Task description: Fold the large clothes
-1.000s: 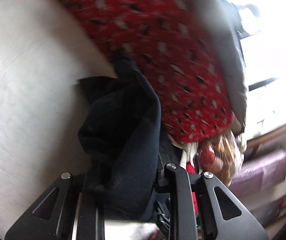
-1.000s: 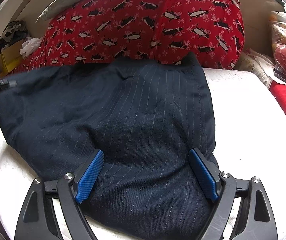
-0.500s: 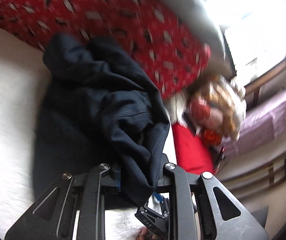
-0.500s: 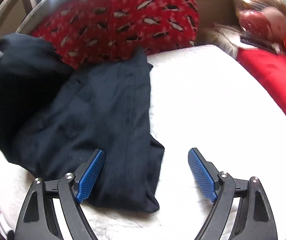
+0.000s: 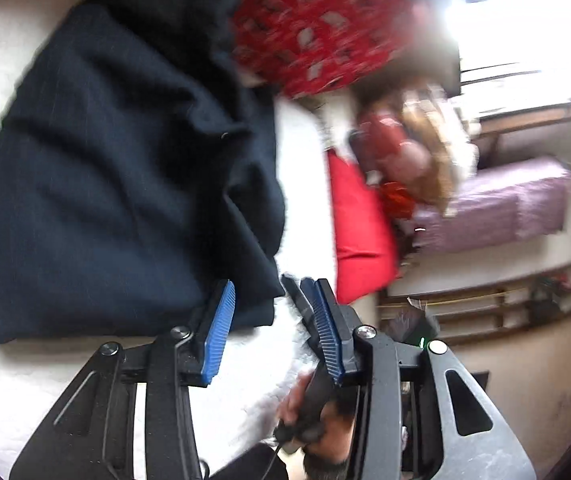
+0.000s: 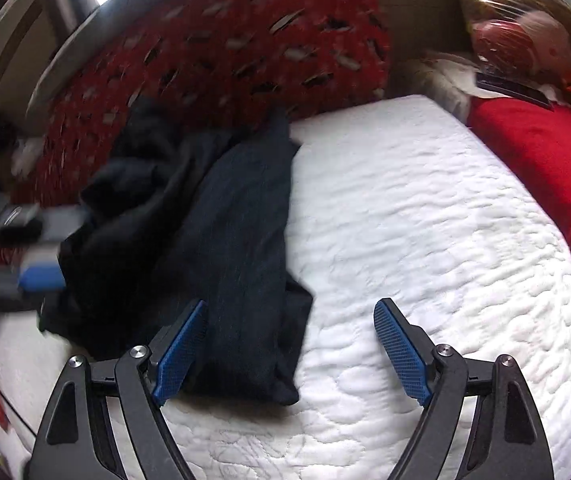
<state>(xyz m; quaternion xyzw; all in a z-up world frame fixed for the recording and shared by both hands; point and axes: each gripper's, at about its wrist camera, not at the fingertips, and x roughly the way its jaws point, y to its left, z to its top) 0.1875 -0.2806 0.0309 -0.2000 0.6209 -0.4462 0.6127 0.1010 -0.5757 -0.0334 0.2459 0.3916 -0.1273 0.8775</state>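
Observation:
A dark navy pinstriped garment (image 5: 125, 180) lies doubled over and rumpled on the white quilted mattress (image 6: 405, 220). In the left wrist view my left gripper (image 5: 268, 284) hovers at the garment's near right corner. Its jaws are opening, and the cloth's edge lies loosely between the blue pads (image 5: 217, 332) without being pressed. In the right wrist view the garment (image 6: 241, 240) lies left of centre. My right gripper (image 6: 291, 303) stands wide open over its near edge and the bare mattress, holding nothing. A hand (image 5: 309, 412) shows at the bottom of the left wrist view.
A red patterned duvet (image 6: 225, 52) is heaped behind the garment. A red cushion (image 6: 545, 168) and a plastic-wrapped bundle (image 6: 525, 32) lie along the mattress's right side. A purple-covered bench (image 5: 505, 204) stands beyond, under a bright window.
My left gripper carried its bunch of cloth across, laid it on the garment and let it go, its pads now apart. The right gripper slid right, off the spread cloth.

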